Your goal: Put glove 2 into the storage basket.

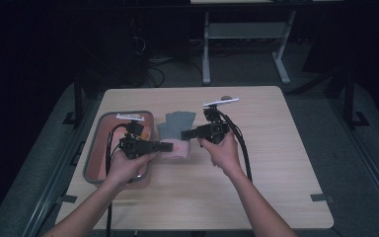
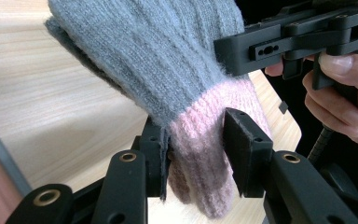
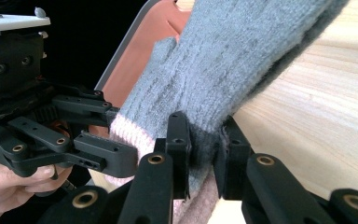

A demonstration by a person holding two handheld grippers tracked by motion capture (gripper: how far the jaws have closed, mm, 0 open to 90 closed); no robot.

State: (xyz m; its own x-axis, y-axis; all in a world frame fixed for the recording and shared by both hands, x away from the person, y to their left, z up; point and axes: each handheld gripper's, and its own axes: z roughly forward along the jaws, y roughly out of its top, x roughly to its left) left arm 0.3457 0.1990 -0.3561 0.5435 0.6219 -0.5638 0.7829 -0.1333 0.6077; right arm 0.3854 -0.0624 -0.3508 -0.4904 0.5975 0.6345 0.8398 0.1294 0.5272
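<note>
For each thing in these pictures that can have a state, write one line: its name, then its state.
Left gripper: shut on the glove's pink cuff.
Right gripper: shut on the glove's grey part.
Glove: held between both grippers, above the table.
Tray: on the table's left side.

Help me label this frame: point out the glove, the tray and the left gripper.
glove [image 2: 158, 60]: left gripper view, grey knitted body.
tray [image 1: 93, 153]: high view, its left rim.
left gripper [image 2: 196, 154]: left gripper view, between its jaws, at the pink cuff.

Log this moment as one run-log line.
left gripper: shut on glove pink cuff | right gripper: shut on glove's grey part | tray: at left
</note>
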